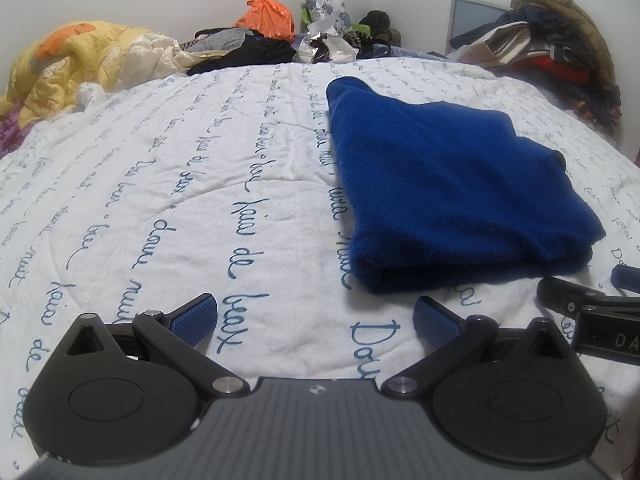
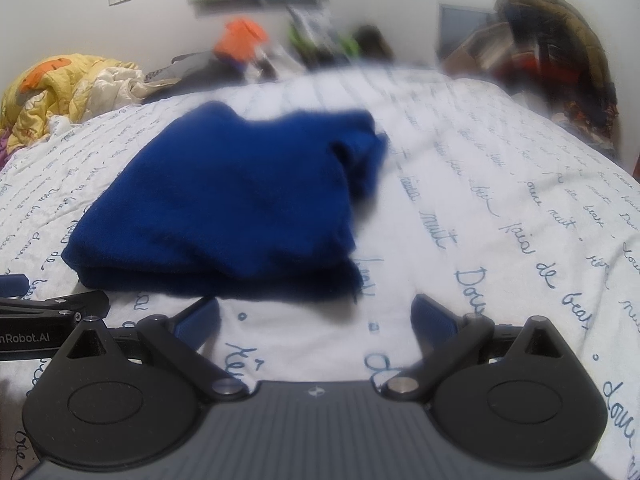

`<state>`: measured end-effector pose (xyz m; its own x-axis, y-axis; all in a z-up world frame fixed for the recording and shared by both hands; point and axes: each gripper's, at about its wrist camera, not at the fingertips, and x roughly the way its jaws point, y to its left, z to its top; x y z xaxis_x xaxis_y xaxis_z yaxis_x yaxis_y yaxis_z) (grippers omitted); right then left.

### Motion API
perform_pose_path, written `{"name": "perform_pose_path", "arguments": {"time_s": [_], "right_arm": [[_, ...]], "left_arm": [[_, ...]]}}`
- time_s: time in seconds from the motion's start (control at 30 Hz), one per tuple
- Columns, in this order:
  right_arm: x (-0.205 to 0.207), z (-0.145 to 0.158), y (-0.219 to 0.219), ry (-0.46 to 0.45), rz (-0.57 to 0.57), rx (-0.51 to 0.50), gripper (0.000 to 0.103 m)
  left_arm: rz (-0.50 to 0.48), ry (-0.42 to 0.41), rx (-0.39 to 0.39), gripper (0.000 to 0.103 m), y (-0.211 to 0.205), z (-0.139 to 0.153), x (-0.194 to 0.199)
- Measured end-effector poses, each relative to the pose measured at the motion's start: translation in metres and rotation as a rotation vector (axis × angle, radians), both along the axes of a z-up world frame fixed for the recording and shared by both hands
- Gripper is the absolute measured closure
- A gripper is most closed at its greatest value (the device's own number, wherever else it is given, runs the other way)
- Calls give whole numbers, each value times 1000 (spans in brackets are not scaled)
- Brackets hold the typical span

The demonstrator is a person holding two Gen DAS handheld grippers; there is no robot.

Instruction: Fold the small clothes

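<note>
Blue garment (image 1: pixel 452 188) is seen folded into a compact stack on the bed (image 1: pixel 160 184). Left tool (image 1: pixel 316 320) and right tool (image 2: pixel 316 320) are held wide, empty, just short of it; folding is judged nearly done.

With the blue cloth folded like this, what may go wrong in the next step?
1. The folded blue fleece garment has a loose lump at its far right corner; another fold may trap it and leave a bulge.
2. The left tongs and right tongs, both open, sit close together, so they might collide.
3. The soft white quilt with blue script could get pinched along with the garment.
</note>
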<state>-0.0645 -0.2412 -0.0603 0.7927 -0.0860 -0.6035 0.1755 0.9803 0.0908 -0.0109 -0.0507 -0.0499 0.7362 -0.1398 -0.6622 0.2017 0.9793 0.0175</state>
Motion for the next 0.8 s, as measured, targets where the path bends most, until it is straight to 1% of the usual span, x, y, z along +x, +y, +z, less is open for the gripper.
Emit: {"name": "perform_pose_path", "arguments": {"time_s": [0.1, 0.23, 0.3, 0.43, 0.8], "right_arm": [[-4, 4, -1, 0, -1, 5, 0], [-7, 11, -1, -14, 2, -1, 0], [-6, 13, -1, -19, 4, -2, 0], [-6, 16, 1, -24, 9, 0, 0], [-6, 18, 5, -21, 19, -5, 0]], "left_arm": [[4, 24, -3, 0, 1, 3, -1], [9, 52, -37, 0, 7, 7, -3], [11, 58, -42, 0, 7, 9, -3], [15, 60, -23, 0, 7, 9, -3], [29, 59, -7, 0, 11, 11, -3]]}}
